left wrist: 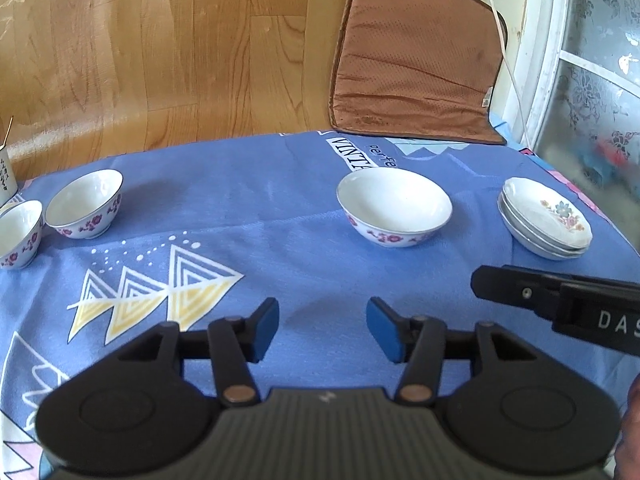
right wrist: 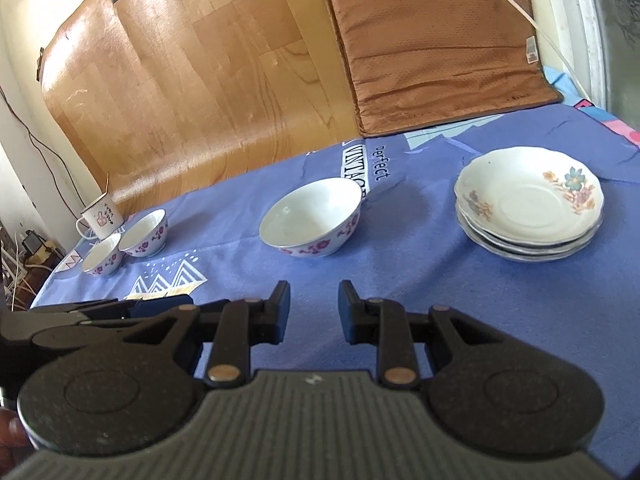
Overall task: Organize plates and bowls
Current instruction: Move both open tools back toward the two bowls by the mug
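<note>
The big bowl (right wrist: 311, 218) sat alone mid-table, the stacked plates (right wrist: 529, 210) to its right and two small bowls (right wrist: 125, 242) far left by a mug (right wrist: 100, 216). Both the left gripper (left wrist: 322, 328) and right gripper (right wrist: 314, 312) hung released and empty above the blue cloth (right wrist: 460, 300). Plates seemed done; gathering the bowls probably came next, needing a rim grasp, with a wooden panel (right wrist: 192, 80) and brown cushion (right wrist: 436, 40) behind.

Left view: the mug (left wrist: 6, 172) and one small bowl (left wrist: 18, 234) are cut off at the edge; the right gripper (left wrist: 560, 304) shows only partly, fingers unseen
</note>
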The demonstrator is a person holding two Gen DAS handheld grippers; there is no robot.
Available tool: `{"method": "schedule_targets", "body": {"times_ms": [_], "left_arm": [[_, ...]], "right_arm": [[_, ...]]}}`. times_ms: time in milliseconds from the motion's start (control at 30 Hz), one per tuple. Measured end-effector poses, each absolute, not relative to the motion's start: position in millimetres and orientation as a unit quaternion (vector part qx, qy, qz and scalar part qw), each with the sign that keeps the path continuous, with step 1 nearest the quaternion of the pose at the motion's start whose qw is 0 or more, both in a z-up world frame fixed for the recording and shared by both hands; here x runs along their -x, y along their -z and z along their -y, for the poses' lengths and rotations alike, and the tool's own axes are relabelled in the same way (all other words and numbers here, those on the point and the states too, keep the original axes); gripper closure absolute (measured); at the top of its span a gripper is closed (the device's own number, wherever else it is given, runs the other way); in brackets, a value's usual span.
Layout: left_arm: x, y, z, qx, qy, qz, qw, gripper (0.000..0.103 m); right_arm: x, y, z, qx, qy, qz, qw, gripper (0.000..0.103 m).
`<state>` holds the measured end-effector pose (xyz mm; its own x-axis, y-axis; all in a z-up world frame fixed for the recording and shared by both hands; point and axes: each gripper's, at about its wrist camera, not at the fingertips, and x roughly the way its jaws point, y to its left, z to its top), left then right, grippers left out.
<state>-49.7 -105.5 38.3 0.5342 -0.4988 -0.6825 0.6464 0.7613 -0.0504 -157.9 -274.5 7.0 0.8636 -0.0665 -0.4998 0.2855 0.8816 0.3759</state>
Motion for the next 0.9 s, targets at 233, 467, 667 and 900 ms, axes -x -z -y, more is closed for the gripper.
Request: {"method": "schedule_targets", "body": {"times_ms": [233,467,667,900], "left_arm": [[49.9,-38.5,105.7,-0.107,0.323,-0.349,0.873,0.05],[50.9,-38.5,104.9,-0.116,0.315,-0.339,0.879,0.049],[49.7,-38.1,102.0,-0.114,0.314,-0.338,0.88,0.048],[47.7,-37.3,98.2,-0.111,0.31,-0.337,0.882,0.048]], "right_arm": [[158.6,-6.2,277.3,-0.228,0.095,-0.241,0.939,0.073],[159.3,-6.9,275.0,-0.225,0.098,-0.239,0.939,0.073],[157.8,-7.1,273.7,-0.221,0.098,-0.24,0.94,0.073],[156.9,-7.1,273.8,-0.218,0.096,-0.241,0.941,0.073]]}}
